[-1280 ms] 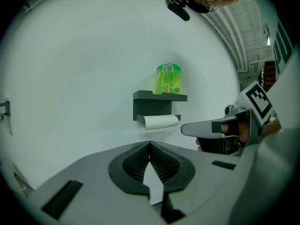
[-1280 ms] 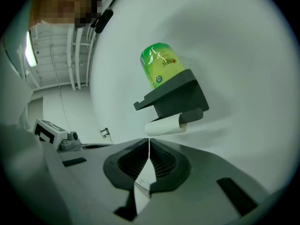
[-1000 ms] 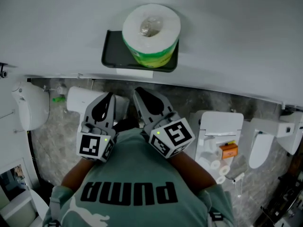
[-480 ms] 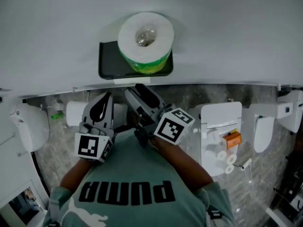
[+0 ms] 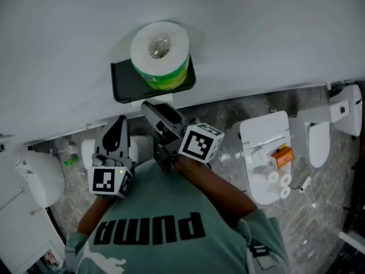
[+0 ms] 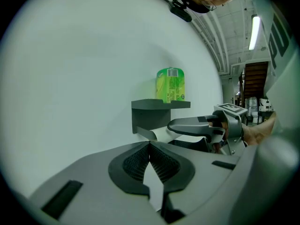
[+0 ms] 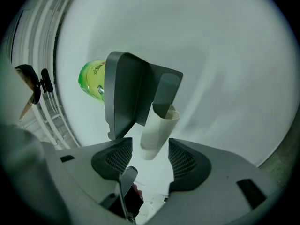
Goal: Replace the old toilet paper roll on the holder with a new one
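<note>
A new roll (image 5: pixel 159 53) in green wrap stands upright on the dark wall holder's shelf (image 5: pixel 122 81); the roll (image 6: pixel 170 84) shows in the left gripper view too. Under the shelf (image 7: pixel 124 93), a bare cardboard tube (image 7: pixel 157 130) hangs on the holder's arm. My right gripper (image 7: pixel 149 145), rolled onto its side, has just been opening; the tube's free end lies between its jaws with gaps on both sides. In the head view the right gripper (image 5: pixel 154 110) points at the holder. My left gripper (image 6: pixel 150 144) is shut on nothing, left of the holder and back from the wall.
A plain white wall fills the space ahead. On the stone-patterned floor below, a white toilet (image 5: pixel 265 153) carries small rolls and an orange item, with more white fixtures at the left (image 5: pixel 40 176) and right (image 5: pixel 316 138).
The right gripper has rolled onto its side and moved up to the holder. The left gripper has shifted slightly left and up.
</note>
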Demonstrator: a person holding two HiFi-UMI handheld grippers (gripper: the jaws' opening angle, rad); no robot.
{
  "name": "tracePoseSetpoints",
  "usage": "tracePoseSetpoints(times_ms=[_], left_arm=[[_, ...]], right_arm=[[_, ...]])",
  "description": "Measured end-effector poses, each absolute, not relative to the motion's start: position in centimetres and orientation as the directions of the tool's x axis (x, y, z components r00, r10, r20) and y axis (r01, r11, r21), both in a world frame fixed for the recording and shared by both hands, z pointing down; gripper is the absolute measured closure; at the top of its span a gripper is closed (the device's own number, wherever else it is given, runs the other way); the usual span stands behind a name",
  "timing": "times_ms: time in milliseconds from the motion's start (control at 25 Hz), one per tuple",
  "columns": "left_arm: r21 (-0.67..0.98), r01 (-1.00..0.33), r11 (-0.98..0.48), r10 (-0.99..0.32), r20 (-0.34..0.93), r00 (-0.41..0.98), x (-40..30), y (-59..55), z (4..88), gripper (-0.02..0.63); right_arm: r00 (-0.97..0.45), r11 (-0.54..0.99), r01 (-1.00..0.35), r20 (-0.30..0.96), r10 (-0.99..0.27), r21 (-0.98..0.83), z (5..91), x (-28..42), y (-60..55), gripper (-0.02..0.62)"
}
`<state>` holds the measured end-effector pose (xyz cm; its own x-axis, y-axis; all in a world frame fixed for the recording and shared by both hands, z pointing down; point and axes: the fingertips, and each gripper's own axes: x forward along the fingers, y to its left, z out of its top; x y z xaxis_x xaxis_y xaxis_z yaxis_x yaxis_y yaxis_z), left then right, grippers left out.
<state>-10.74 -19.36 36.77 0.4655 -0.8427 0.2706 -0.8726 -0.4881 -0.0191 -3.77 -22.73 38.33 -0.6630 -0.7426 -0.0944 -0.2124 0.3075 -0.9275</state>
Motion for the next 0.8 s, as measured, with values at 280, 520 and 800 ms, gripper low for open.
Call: tracePoseSetpoints(times_ms=[280, 520, 800], left_arm=[[-0.028, -0.876, -0.481, -0.848, 0.268, 0.457, -10.5, -19.2, 36.6, 0.603], [-0.041, -0.869, -0.493, -0.846, 0.256, 0.468, -9.5, -19.5, 36.5, 0.603], [-0.02, -0.864, -0.503, -0.835, 0.267, 0.48, -7.1, -19.6, 36.4, 0.603]], right_arm=[[-0.636, 0.254, -0.209, -0.066, -0.769, -0.944, 38.6, -2.6, -23.4, 0.405], [-0.631, 0.268, -0.21, -0.079, -0.772, -0.94, 38.2, -1.7, -23.4, 0.428], [-0.616, 0.277, -0.211, -0.092, -0.783, -0.937, 37.9, 0.5, -23.2, 0.433]])
